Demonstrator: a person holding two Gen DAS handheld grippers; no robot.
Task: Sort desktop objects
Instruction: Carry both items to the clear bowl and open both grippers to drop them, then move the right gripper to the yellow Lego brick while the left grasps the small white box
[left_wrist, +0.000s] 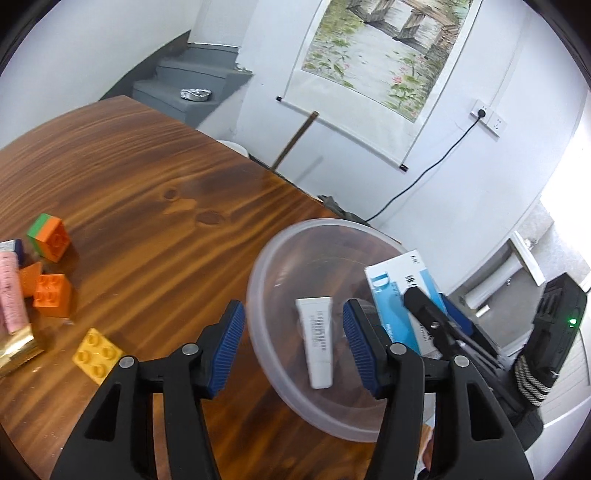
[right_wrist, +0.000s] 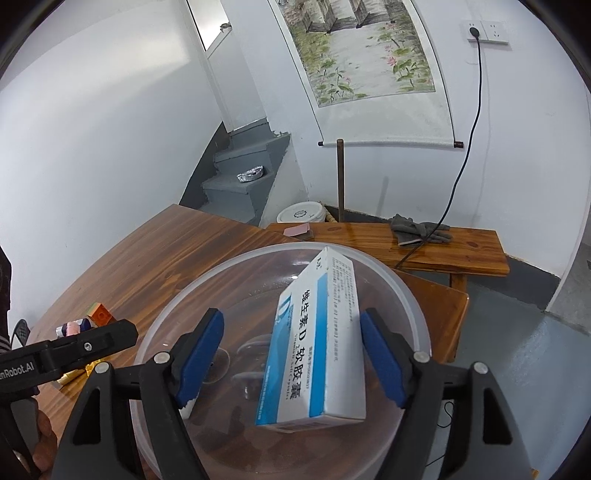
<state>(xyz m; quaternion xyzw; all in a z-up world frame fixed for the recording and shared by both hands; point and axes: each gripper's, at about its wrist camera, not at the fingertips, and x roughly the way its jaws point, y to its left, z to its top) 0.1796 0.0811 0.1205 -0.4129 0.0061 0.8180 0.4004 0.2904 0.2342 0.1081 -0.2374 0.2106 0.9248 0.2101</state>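
Note:
A clear plastic bowl (left_wrist: 266, 266) stands on the wooden table (left_wrist: 147, 177); a white tube (left_wrist: 317, 343) lies inside it. My left gripper (left_wrist: 293, 345) is open over the bowl's near rim, with the tube between its blue pads and not touching them. A blue-and-white medicine box (right_wrist: 317, 343) leans in the bowl (right_wrist: 417, 306), tilted against the far side; it also shows in the left wrist view (left_wrist: 402, 291). My right gripper (right_wrist: 291, 356) is open around the box, with gaps on both sides.
On the table's left lie orange blocks (left_wrist: 51, 295), an orange-green block (left_wrist: 48, 238), a yellow block (left_wrist: 96, 355), a pink item (left_wrist: 11, 291) and gold foil (left_wrist: 18, 349). A wooden bench (right_wrist: 424, 243) with grey gloves (right_wrist: 417, 229) stands behind the table.

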